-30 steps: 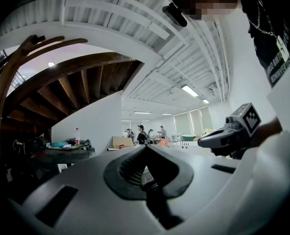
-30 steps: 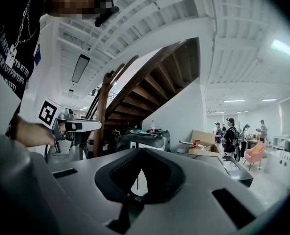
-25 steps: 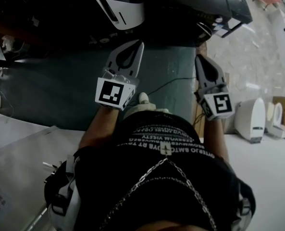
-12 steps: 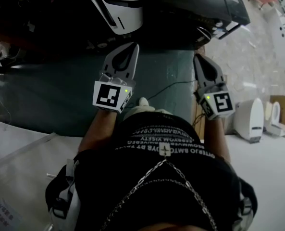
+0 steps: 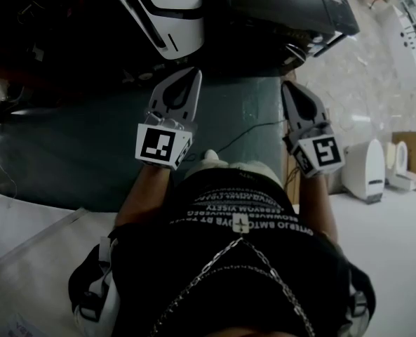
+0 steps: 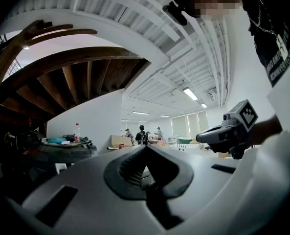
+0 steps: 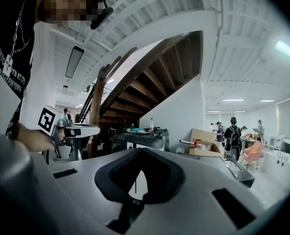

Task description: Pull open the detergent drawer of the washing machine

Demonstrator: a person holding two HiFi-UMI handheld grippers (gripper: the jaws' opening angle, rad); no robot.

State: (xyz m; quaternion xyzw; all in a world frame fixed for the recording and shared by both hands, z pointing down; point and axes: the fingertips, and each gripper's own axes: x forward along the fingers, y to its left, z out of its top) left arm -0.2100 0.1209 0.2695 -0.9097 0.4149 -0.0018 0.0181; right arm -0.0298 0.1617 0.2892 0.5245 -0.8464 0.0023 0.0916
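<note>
Though the left gripper [image 5: 192, 72] and right gripper [image 5: 286, 85] are held out over a teal surface [image 5: 67, 146], the washing machine's detergent drawer cannot be picked out. The head view's top is dark, with a white appliance [image 5: 169, 12] cut off there. Both grippers' jaws are together, with nothing between them. Only the gripper views show a wooden staircase [image 7: 149, 77] and distant people [image 7: 232, 131].
</note>
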